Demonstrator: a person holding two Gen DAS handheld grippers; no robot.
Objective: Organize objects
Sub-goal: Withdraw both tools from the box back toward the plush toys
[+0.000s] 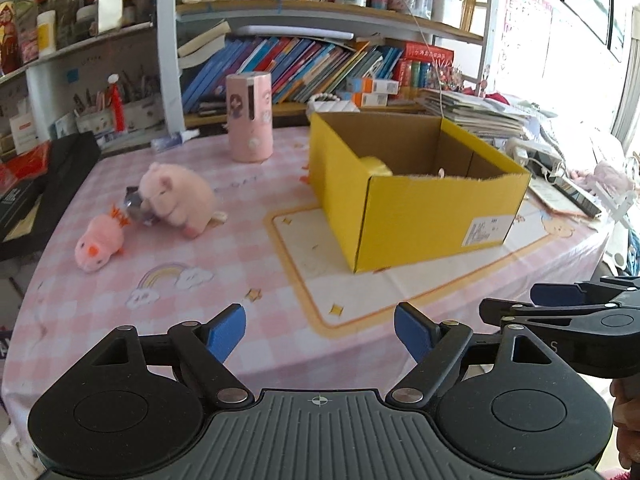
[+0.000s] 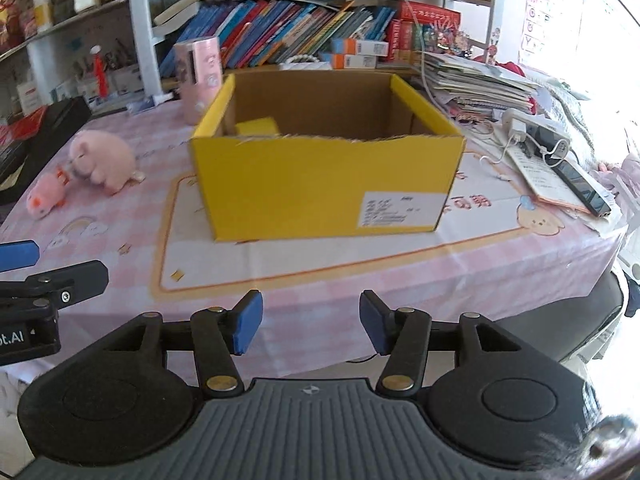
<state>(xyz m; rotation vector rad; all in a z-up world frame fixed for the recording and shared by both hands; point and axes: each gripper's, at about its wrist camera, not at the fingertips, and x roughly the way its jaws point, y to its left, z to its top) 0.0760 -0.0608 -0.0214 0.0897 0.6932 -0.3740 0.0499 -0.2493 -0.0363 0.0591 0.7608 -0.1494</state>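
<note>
An open yellow cardboard box [image 1: 416, 208] [image 2: 320, 188] stands on the pink checked tablecloth. A big pink plush pig [image 1: 176, 198] [image 2: 102, 160] sits left of it, touching a small grey object [image 1: 136, 204]. A small pink plush chick [image 1: 100, 244] [image 2: 44, 196] lies beside the pig. My left gripper [image 1: 320, 332] is open and empty, near the table's front edge. My right gripper [image 2: 311, 326] is open and empty, facing the box; it also shows in the left wrist view [image 1: 560, 308].
A pink cylinder [image 1: 250, 116] [image 2: 200, 76] stands behind the box. Bookshelves line the back. A black case [image 1: 44, 184] lies at the left edge. Paper stacks, a power strip [image 2: 532, 130] and a phone [image 2: 580, 188] lie on the right.
</note>
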